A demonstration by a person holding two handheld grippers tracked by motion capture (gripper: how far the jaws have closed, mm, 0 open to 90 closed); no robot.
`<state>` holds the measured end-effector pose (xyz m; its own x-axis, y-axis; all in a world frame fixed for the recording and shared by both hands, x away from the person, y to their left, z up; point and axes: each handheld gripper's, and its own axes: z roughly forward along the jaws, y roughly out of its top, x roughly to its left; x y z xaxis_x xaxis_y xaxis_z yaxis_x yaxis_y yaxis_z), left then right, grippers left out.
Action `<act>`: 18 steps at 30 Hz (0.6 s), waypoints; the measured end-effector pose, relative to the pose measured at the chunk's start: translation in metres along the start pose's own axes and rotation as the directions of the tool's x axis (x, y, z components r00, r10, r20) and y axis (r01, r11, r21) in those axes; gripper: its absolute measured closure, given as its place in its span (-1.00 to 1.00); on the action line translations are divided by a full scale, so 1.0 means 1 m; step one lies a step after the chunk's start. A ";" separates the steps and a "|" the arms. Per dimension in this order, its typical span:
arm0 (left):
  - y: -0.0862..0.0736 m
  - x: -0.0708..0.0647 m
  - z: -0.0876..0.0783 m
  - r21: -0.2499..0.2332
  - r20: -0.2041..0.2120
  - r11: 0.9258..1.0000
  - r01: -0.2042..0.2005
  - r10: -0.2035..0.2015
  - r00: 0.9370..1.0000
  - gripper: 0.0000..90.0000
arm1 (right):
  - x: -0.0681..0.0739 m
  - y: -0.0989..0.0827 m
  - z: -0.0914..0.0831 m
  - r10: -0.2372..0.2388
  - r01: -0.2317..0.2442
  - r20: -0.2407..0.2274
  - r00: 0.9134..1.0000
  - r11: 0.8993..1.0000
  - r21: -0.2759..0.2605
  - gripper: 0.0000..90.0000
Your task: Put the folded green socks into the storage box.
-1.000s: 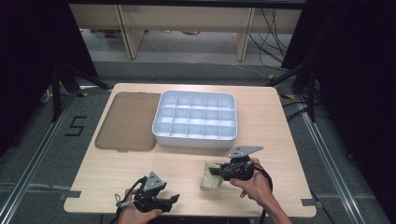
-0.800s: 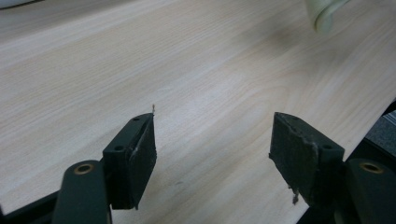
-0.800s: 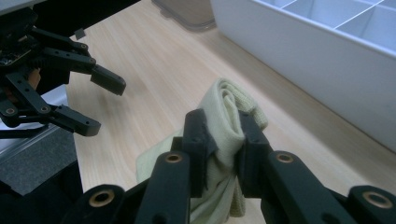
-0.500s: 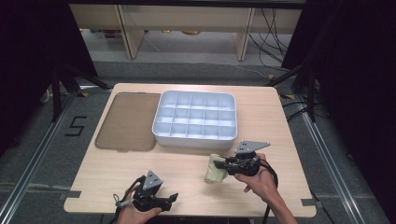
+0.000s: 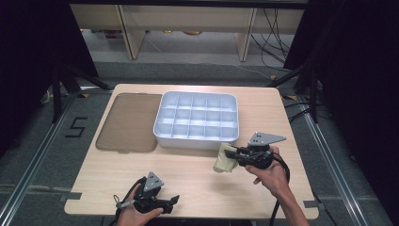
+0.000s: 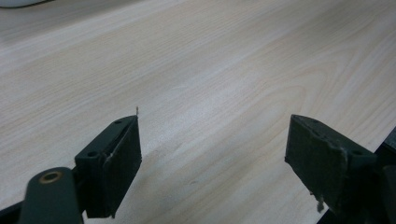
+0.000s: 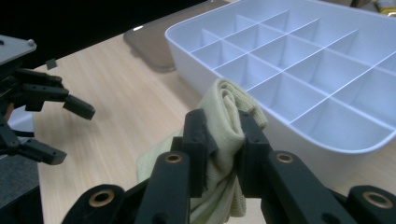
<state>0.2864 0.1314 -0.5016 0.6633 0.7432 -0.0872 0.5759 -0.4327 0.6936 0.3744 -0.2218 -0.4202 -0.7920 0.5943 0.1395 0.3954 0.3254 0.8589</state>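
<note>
Cloth (image 7: 229,116), pale yellow and rolled, pinched between the closed jaws of the right tongs (image 7: 223,135); its loose end hangs below them. In the high view the cloth (image 5: 225,158) sits above the surface (image 5: 197,174) just in front of the tray's near right corner, with the right tongs (image 5: 237,155) pointing left and a hand (image 5: 270,175) behind them.

Tray (image 5: 196,120), white, divided into a grid of compartments, at the centre of the surface. The right gripper view shows the tray (image 7: 327,135) from its near wall; the compartments in sight hold nothing.

Lid (image 5: 128,122), brownish and translucent, flat on the surface, touching or just beside the tray's left side; the right gripper view shows one corner of the lid (image 7: 149,39).

Left tongs (image 5: 170,203), near the front left edge of the surface, held by the other hand (image 5: 136,217). In the left gripper view the left tongs (image 6: 212,149) stand wide apart over bare wood grain, holding nothing. The right gripper view shows them farther off (image 7: 70,128), likewise spread.

Floor marking (image 5: 75,127), a dark "5", left of the surface.
</note>
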 end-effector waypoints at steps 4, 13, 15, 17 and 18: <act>0.000 -0.001 0.001 -0.007 -0.005 1.000 -0.003 0.003 1.000 -0.60 | -0.003 0.005 -0.007 0.004 -0.004 0.023 1.000 1.000 -0.009 0.71; 0.001 -0.001 0.000 -0.009 -0.006 1.000 0.008 -0.008 1.000 -0.59 | -0.013 0.018 -0.011 -0.015 0.017 0.080 0.997 1.000 -0.024 0.71; 0.001 0.001 -0.001 0.004 -0.010 1.000 -0.017 0.017 1.000 -0.59 | -0.015 0.021 -0.010 -0.017 0.019 0.080 0.997 0.999 -0.032 0.71; 0.000 0.001 -0.001 -0.002 -0.012 1.000 -0.003 0.003 1.000 -0.58 | -0.019 0.023 -0.010 -0.040 0.045 0.107 0.993 0.998 -0.039 0.71; 0.000 -0.002 0.000 -0.028 -0.006 0.999 0.029 -0.029 1.000 -0.58 | -0.018 0.024 -0.010 -0.026 0.029 0.107 0.994 0.999 -0.030 0.71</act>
<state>0.2857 0.1295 -0.5014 0.6436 0.7584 -0.1032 0.5810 -0.3964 0.7109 0.3936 -0.2326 -0.3974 -0.7477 0.6610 0.0637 0.3577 0.3201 0.8773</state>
